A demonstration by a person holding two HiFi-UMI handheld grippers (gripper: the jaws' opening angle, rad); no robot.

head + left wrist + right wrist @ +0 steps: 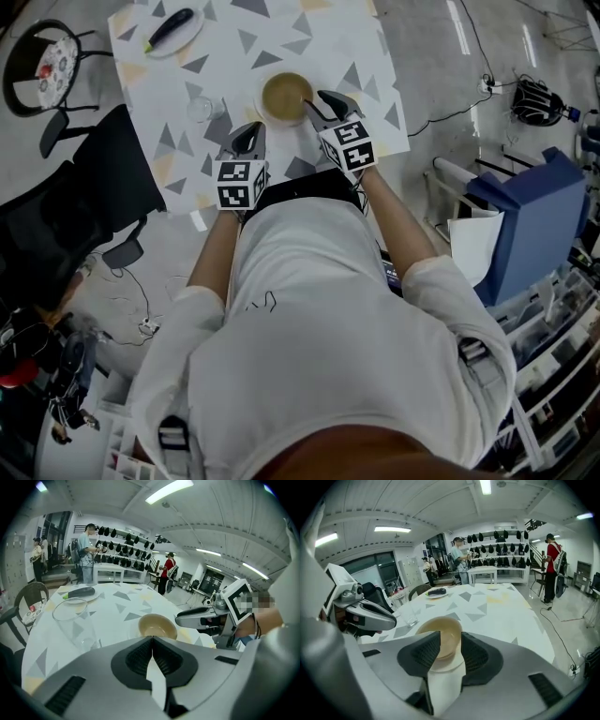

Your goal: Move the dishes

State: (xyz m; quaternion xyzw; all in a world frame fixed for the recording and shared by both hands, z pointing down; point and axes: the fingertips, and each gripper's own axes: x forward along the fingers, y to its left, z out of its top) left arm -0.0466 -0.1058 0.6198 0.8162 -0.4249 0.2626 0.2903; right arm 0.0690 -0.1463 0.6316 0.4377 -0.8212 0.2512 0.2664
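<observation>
Bowl point(286, 96): upright on table point(319, 47), toward the near edge, looks empty. Round, so no long axis to line up with; the rim is the only place to grip.

Right gripper point(449, 638): fingers spread, near rim of bowl showing in the gap. No pad seen pressing on it. Cannot tell whether the pads straddle the wall or merely frame it. In head view, sits at the bowl's right-near side, tips at the rim, pointing down and forward.

Left gripper point(152, 644): fingers pressed together, nothing between them. Hangs over the table just left of bowl and closer to the front edge, short of the rim, not touching.

Glass point(200, 110): upright, left of bowl, near but apart; beyond and left of the left gripper. Plate point(194, 28) with aubergine point(171, 28): far left corner, well apart from both grippers.

Judgement: right gripper clearly the nearer, already at the rim. Coming move calls for closing on the wall, then a lift. One-sided rim hold, so bowl likely to sag toward its left side when raised. Left gripper well placed to steady that side, but must open first. Glass close enough on the left to be knocked if bowl travels that way.
</observation>
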